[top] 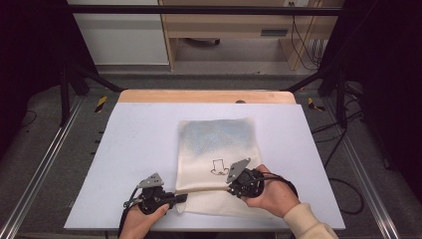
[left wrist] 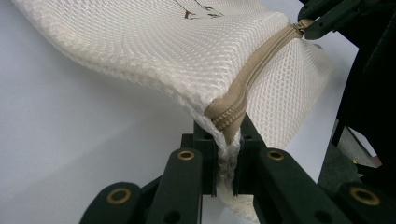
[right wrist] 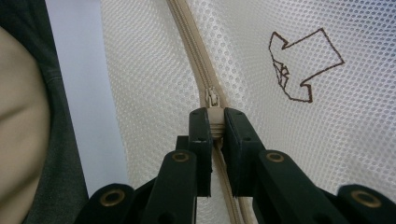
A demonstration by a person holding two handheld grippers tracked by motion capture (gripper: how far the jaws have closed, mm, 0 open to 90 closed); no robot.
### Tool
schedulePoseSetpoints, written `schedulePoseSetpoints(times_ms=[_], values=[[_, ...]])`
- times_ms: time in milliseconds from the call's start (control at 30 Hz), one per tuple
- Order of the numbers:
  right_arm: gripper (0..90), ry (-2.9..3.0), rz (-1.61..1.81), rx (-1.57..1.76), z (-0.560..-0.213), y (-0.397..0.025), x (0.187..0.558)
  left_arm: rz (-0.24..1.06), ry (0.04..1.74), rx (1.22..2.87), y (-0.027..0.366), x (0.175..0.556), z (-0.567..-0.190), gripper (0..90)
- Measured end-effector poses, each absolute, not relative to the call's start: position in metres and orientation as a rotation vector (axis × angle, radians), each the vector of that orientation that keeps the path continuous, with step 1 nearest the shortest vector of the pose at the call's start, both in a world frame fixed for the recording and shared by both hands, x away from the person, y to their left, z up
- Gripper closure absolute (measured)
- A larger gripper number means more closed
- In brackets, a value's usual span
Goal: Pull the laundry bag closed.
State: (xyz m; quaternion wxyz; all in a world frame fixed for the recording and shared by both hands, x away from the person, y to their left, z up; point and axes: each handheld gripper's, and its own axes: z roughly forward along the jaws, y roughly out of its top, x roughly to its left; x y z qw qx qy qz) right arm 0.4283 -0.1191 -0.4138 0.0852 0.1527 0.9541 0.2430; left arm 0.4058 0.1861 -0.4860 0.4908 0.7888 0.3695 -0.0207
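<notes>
White mesh bag (top: 216, 149) lies on the pale table (top: 139, 144), its near edge raised just short of the table's front edge. The left gripper (top: 180, 198) is clamped on the bag's near-left corner at the zipper (top: 201, 189) end; the right gripper (top: 230, 188) pinches the zipper pull (right wrist: 212, 100). Bare tabletop flanks the bag.

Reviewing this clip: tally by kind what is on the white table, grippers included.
Mesh zip bag: 1
Grippers: 2, the left gripper and the right gripper, both shut on the bag's zipper
Total: 3
</notes>
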Motion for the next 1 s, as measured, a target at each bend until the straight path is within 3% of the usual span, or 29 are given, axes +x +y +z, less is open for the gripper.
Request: schedulePoseSetpoints(times_ms=[1000], values=[[82.2,2.846,0.717,0.478,-0.416,-0.131,0.427,-0.044,0.892,1.923,0.185,0.405,-0.486,82.8]])
